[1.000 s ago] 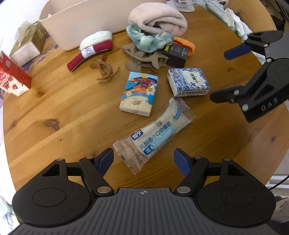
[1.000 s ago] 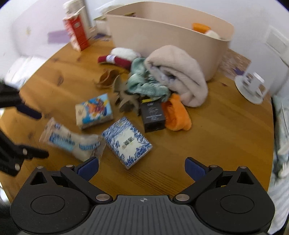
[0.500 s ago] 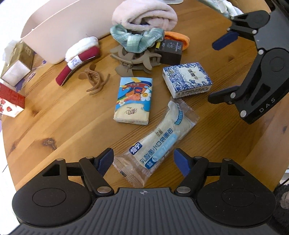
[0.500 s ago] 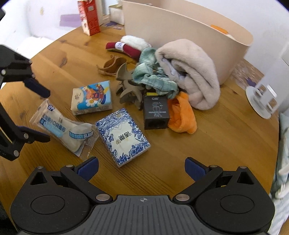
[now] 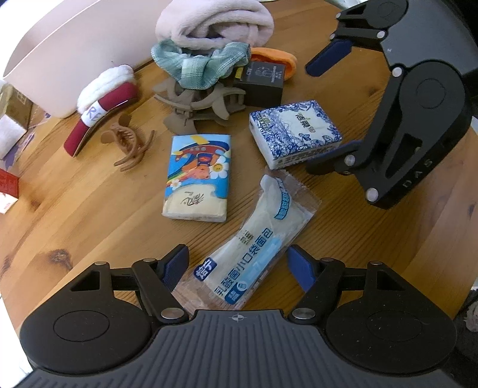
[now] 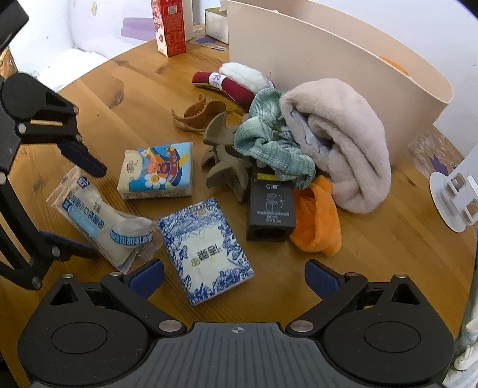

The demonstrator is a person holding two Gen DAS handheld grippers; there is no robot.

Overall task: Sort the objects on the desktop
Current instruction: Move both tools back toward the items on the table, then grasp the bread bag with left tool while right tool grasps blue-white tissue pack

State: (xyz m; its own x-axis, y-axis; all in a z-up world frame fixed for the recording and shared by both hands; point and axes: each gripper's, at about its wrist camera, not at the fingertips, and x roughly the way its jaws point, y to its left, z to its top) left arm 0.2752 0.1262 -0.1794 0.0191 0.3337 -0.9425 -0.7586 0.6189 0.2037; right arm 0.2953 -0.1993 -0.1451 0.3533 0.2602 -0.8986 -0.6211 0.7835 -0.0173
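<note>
My left gripper (image 5: 237, 264) is open, its fingers on either side of the near end of a clear-wrapped bread packet (image 5: 254, 247) lying on the wooden table (image 5: 89, 215). My right gripper (image 6: 234, 276) is open and hovers over the near end of a blue-and-white tissue pack (image 6: 204, 249); that pack also shows in the left wrist view (image 5: 294, 132). A cartoon tissue pack (image 5: 198, 176) lies between them. Beyond are a black box (image 6: 270, 213), hair claws (image 6: 224, 161), an orange cloth (image 6: 316, 221), a green cloth (image 6: 269, 143) and a pink towel (image 6: 337, 140).
A large beige bin (image 6: 328, 68) stands at the back of the table. A red-and-white roll (image 5: 101, 110) lies by it. A red carton (image 6: 168, 27) stands far left, a white stand (image 6: 457, 200) at the right edge.
Both grippers have moved forward and lower towards the table. The bread packet now lies between my left fingers, and the blue-and-white tissue pack sits closer under my right gripper.
</note>
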